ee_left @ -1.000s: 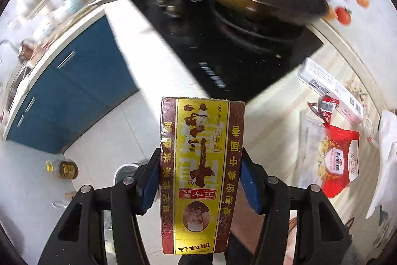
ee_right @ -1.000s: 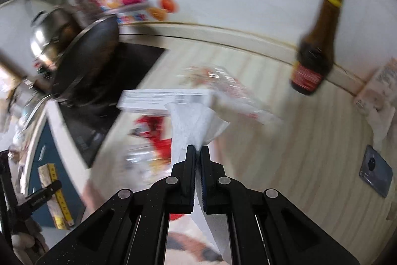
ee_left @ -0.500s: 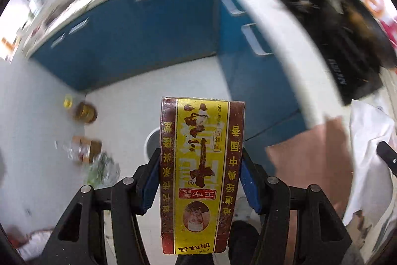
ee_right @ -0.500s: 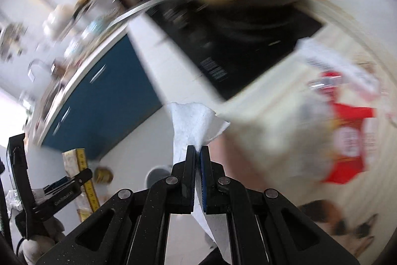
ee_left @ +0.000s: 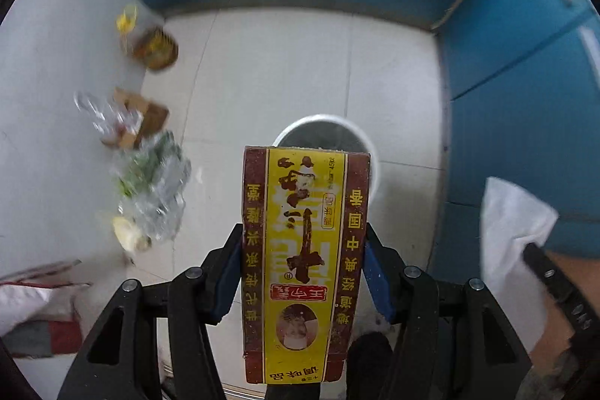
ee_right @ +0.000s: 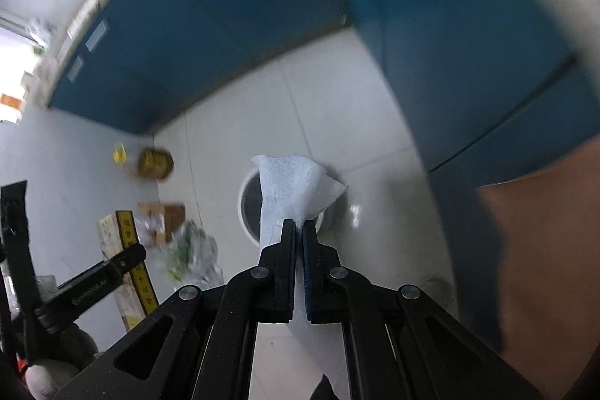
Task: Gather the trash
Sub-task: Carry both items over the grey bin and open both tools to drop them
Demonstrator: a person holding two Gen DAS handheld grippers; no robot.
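Both grippers have swung off the counter with its stove, pan and packets; each view now looks down on pale floor tiles edged by blue cabinets [ee_left: 517, 70].

Grasping a tall yellow-and-maroon seasoning box [ee_left: 304, 261], the left gripper [ee_left: 304, 272] presses its blue pads [ee_left: 228, 278] on the box's two long sides. The box stands upright at the middle of the left view, its Chinese print upside down to the camera; a red seal, a small oval portrait and "45g" can be made out, the rest too fine to read surely. Its top edge overlaps a round white-rimmed trash bin [ee_left: 360, 137] on the floor at 12 o'clock from the fingers.

Clenched tight, the right gripper [ee_right: 299, 231] pinches a white paper towel [ee_right: 296, 190], which fans up over the bin's rim [ee_right: 242, 208].

At 9 to 10 o'clock, by the wall, lie a yellow-capped bottle [ee_left: 150, 40], a brown carton [ee_left: 144, 117] and clear bags of greens [ee_left: 153, 186], all blurred.
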